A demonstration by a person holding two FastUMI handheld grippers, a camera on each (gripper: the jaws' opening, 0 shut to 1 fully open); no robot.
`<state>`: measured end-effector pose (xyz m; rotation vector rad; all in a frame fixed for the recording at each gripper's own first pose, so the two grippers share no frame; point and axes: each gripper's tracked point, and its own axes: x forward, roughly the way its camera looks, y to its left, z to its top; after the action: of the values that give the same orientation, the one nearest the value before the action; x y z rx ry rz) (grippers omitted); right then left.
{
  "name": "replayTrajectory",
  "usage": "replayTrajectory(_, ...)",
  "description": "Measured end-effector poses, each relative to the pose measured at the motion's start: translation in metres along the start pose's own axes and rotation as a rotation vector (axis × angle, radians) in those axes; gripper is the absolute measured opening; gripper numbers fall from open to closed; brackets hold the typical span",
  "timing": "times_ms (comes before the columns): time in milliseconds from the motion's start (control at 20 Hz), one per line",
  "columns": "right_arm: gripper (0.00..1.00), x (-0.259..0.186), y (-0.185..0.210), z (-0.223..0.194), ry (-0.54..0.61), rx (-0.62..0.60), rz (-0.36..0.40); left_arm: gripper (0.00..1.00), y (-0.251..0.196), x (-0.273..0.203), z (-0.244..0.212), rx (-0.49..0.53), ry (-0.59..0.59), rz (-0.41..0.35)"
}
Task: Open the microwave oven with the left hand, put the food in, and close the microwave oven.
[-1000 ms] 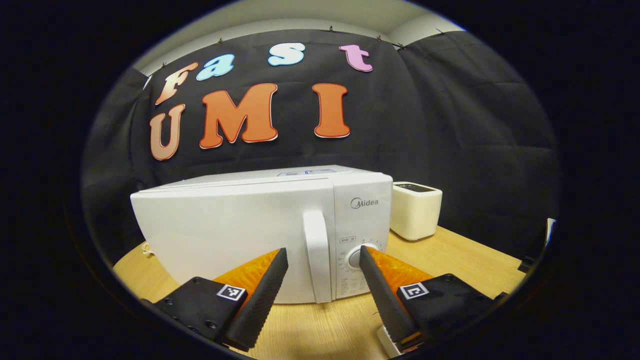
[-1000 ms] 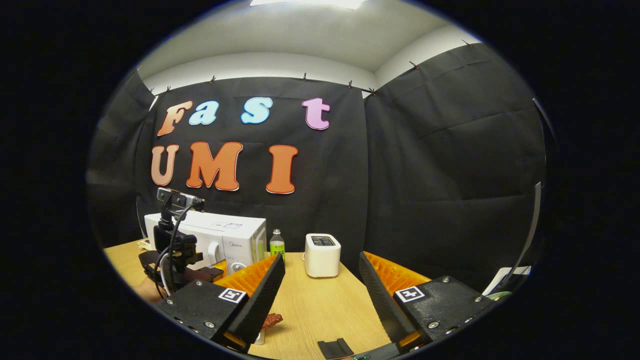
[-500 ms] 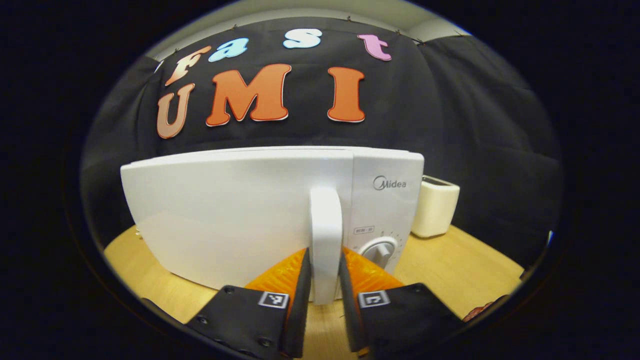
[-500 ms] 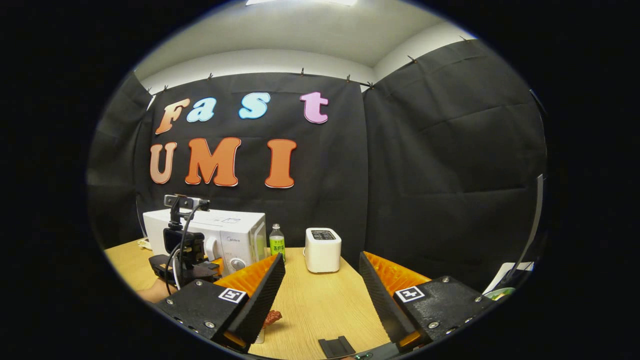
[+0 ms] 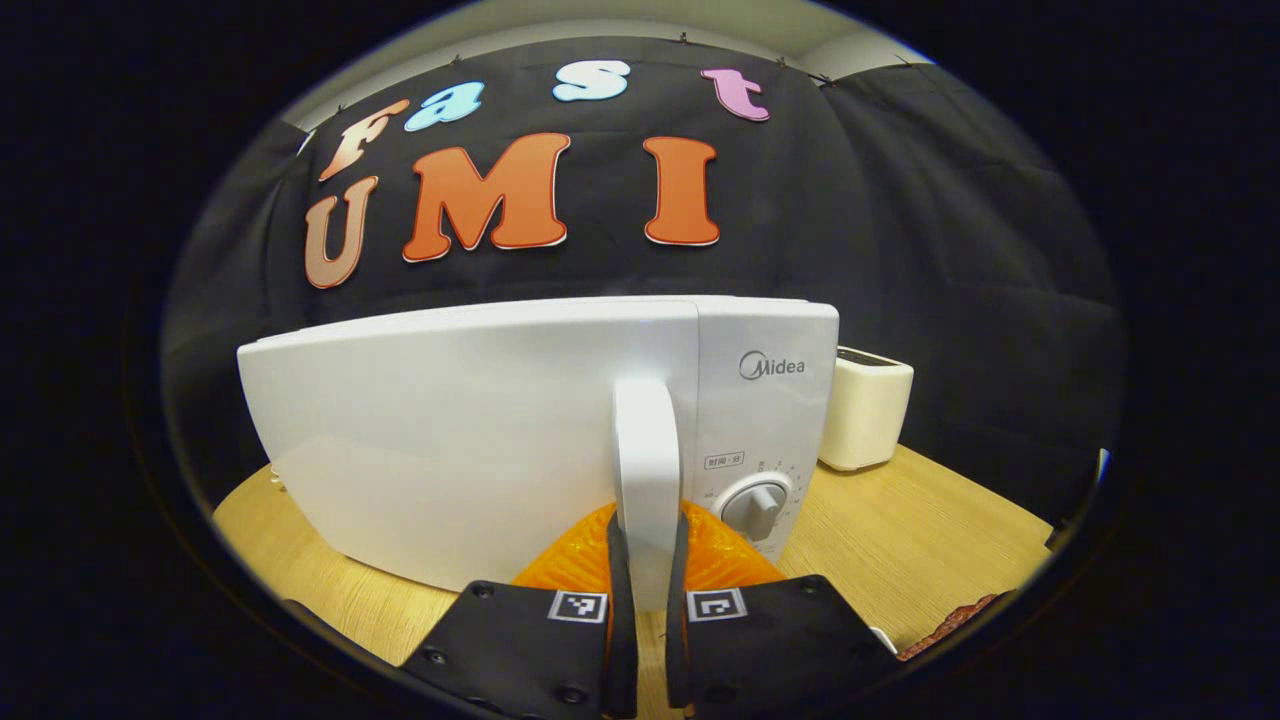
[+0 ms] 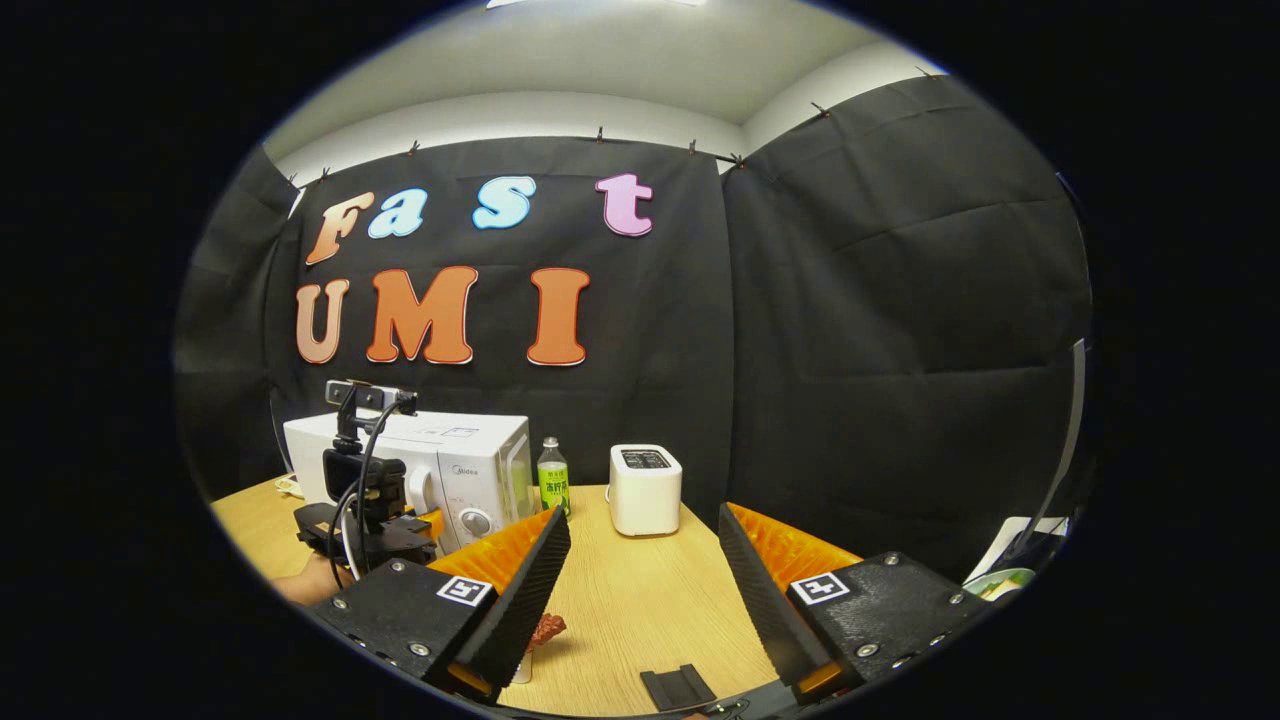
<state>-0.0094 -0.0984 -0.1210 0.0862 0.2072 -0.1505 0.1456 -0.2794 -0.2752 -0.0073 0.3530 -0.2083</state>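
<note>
Left gripper view — left gripper (image 5: 640,590) clamps microwave handle (image 5: 646,470) | right gripper (image 6: 640,560) gapes wide, empty

The left claw (image 5: 645,590) is clamped on the white vertical door handle (image 5: 646,470) of the microwave oven (image 5: 480,440), one finger pressing each side of its lower part. The oven door is closed. Just right of the claw sits the control dial (image 5: 755,500). Farther right, behind the oven, stands a cream toaster (image 5: 866,408) on the wooden worktop (image 5: 900,540). At the lower right edge lies a reddish-brown piece of food (image 5: 945,625), partly cut off.
</note>
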Motion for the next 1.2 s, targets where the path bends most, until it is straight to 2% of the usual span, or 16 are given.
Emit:
replayTrajectory(50, 0.93, -0.001, -0.001, 0.001, 0.001, 0.001, -0.003, 0.15, -0.001, -0.002, -0.001, -0.002, 0.005, -0.007)
replayTrajectory(200, 0.93, -0.004, -0.002, 0.0, 0.008, 0.001, -0.011, 0.15, 0.0, -0.007, -0.004, -0.005, 0.027, -0.018)
replayTrajectory(300, 0.93, -0.005, -0.002, 0.0, 0.014, 0.007, -0.015, 0.14, 0.0, -0.027, -0.005, -0.006, -0.003, -0.016)
replayTrajectory(550, 0.93, -0.009, 0.015, -0.008, 0.052, 0.074, 0.012, 0.13, 0.007, -0.082, -0.017, 0.03, -0.026, -0.09)
replayTrajectory(650, 0.93, -0.012, 0.024, -0.013, 0.065, 0.071, 0.025, 0.13, 0.015, -0.107, -0.019, 0.075, -0.066, -0.12)
replayTrajectory(750, 0.93, -0.013, 0.028, -0.013, 0.064, 0.053, 0.023, 0.13, 0.024, -0.128, -0.026, 0.077, -0.077, -0.136)
replayTrajectory(900, 0.93, -0.019, 0.044, -0.013, 0.07, 0.047, 0.042, 0.13, 0.043, -0.162, -0.033, 0.054, -0.072, -0.141)
replayTrajectory(1050, 0.93, -0.022, 0.055, -0.014, 0.072, 0.046, 0.054, 0.13, 0.062, -0.189, -0.037, 0.064, -0.115, -0.151)
replayTrajectory(1200, 0.93, -0.023, 0.066, -0.021, 0.092, 0.034, 0.061, 0.13, 0.09, -0.217, -0.043, 0.055, -0.123, -0.121)
